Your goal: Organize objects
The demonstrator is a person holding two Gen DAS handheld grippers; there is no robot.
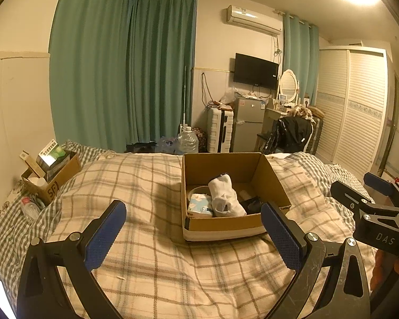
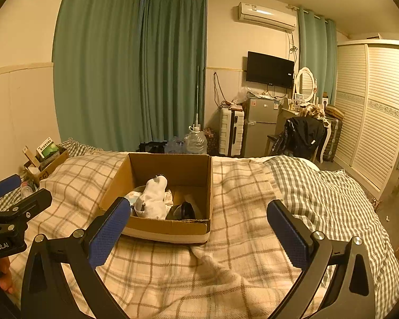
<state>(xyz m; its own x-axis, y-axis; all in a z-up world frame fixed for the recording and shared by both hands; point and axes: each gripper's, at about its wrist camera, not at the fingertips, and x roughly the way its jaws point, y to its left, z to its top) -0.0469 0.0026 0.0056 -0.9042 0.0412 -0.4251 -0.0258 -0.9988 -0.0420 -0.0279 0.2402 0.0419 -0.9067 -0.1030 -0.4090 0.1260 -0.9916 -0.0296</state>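
Brown cardboard box (image 1: 226, 164) is sitting open on the plaid blanket (image 1: 151, 186) mid-bed. White sock bundle (image 1: 224, 195) is lying inside it, just beside a tissue pack (image 1: 199, 206) and something dark (image 2: 185, 210) I cannot identify. Left gripper (image 1: 194, 230) is hovering short of the box, jaws spread wide, gripping nothing. Right gripper (image 2: 199, 227) is hovering alongside, likewise splayed and empty. Smaller carton (image 1: 54, 178) of oddments is resting near the wall. Green curtains (image 2: 130, 66) are hanging behind.

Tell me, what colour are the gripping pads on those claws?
Blue, textured pads on black arms; clearest in the left wrist view.
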